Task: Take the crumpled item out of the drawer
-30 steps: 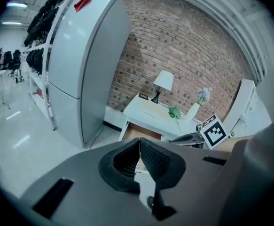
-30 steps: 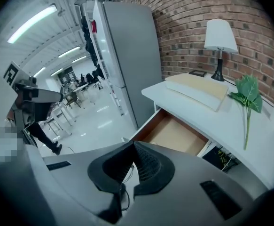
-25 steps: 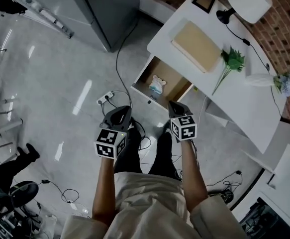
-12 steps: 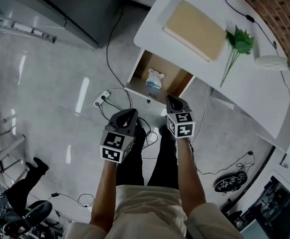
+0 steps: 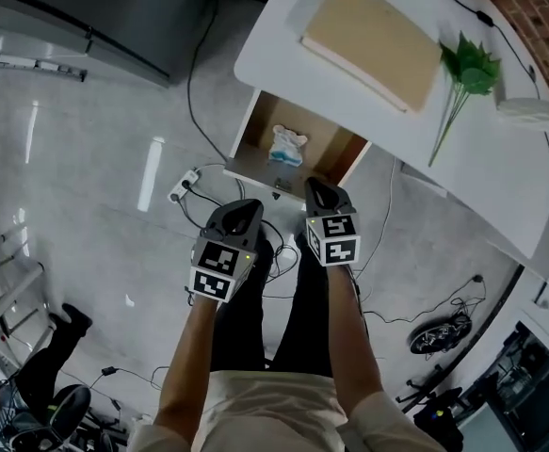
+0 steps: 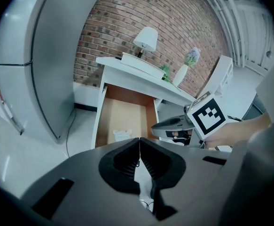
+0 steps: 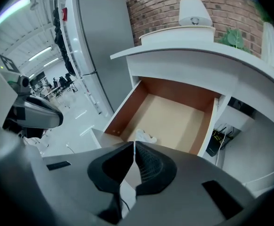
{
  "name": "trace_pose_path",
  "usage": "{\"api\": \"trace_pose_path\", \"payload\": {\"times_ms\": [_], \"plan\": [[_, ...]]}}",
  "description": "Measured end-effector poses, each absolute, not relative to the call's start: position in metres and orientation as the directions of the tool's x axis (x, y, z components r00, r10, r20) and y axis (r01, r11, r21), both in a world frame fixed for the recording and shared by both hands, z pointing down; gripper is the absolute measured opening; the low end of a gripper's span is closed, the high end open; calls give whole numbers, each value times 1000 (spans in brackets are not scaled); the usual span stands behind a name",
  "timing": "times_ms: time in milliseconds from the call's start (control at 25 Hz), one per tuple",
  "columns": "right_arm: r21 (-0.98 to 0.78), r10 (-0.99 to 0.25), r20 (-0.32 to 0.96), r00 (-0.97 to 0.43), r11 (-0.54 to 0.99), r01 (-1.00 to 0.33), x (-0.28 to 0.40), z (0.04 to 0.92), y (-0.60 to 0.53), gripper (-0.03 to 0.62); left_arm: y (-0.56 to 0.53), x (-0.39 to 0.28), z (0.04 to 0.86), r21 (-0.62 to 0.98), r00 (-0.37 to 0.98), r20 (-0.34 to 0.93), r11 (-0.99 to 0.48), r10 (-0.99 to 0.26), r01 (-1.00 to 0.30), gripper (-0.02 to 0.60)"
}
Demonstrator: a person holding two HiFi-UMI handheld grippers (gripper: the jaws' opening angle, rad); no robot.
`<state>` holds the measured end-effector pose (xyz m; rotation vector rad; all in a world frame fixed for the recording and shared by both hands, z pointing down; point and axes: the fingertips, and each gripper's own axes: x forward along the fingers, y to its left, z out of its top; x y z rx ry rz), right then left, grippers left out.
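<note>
An open wooden drawer (image 5: 255, 137) juts from under the white desk (image 5: 500, 177). A crumpled white and pale blue item (image 5: 286, 145) lies on its floor near the front; it also shows in the left gripper view (image 6: 121, 135) and the right gripper view (image 7: 146, 136). My left gripper (image 5: 244, 211) hovers in front of the drawer, jaws shut and empty (image 6: 139, 142). My right gripper (image 5: 314, 188) hangs beside it, just short of the drawer's front edge, also shut with nothing between its jaws (image 7: 134, 146).
On the desk lie a tan flat box (image 5: 373, 40), a green plant sprig (image 5: 467, 73) and a white vase (image 5: 530, 113). A grey fridge (image 6: 38, 55) stands left of the drawer. A power strip (image 5: 185, 185) and cables (image 5: 434, 332) lie on the floor.
Both grippers have sunk toward the drawer front, and the drawer and desk have shifted up and left in the head view. Both stay shut and empty.
</note>
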<state>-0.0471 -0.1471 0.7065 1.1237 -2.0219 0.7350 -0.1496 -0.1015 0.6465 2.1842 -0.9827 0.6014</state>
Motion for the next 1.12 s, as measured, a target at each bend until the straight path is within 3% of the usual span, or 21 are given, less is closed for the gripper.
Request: {"api": "trace_pose_path", "payload": {"times_ms": [320,640,1120], "plan": [[-98,-439,813,-382,544,-833,-53,739,-162,123,-123,-152,672,364,614,635,-520,-469,-773,17],[-76,-414,814,-407,619,-781,-72,753,-184,176,-149,-157,693,337,608,638,-538,-473,-772,17],[-5,-338,863,-375,737,-676,-87,797,-201,186,-160,-140,706,358,613,642,-526,-461,-771,17]]}}
